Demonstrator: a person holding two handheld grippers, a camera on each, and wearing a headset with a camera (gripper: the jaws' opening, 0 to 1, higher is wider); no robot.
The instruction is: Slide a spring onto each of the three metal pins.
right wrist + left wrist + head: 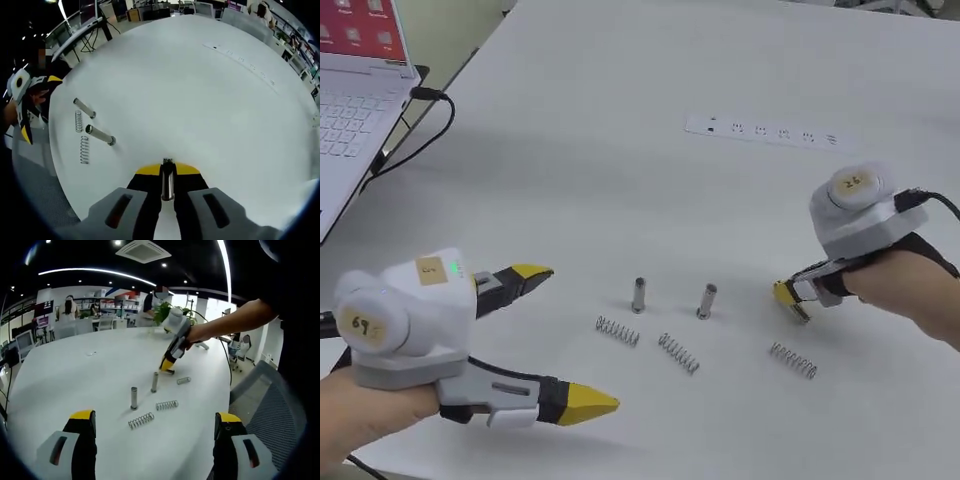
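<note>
Two metal pins (pixel 639 294) (pixel 707 300) stand upright on the white table (pixel 580 170). In front of them lie three springs (pixel 617 331) (pixel 678 353) (pixel 792 360), loose and flat. My right gripper (pixel 790 297) hovers just right of the pins, above the rightmost spring, shut on a third metal pin (pixel 167 180) that sticks out between its yellow tips. My left gripper (pixel 565 338) is at the lower left with its jaws wide apart and nothing between them. From the left gripper view, both standing pins (pixel 134 397) (pixel 155 382) and the springs (pixel 141 420) lie ahead.
A white power strip (pixel 765 131) lies flat further back on the table. An open laptop (pixel 355 90) sits at the far left edge with a black cable (pixel 420 130) trailing from it. People and desks stand far behind in the room.
</note>
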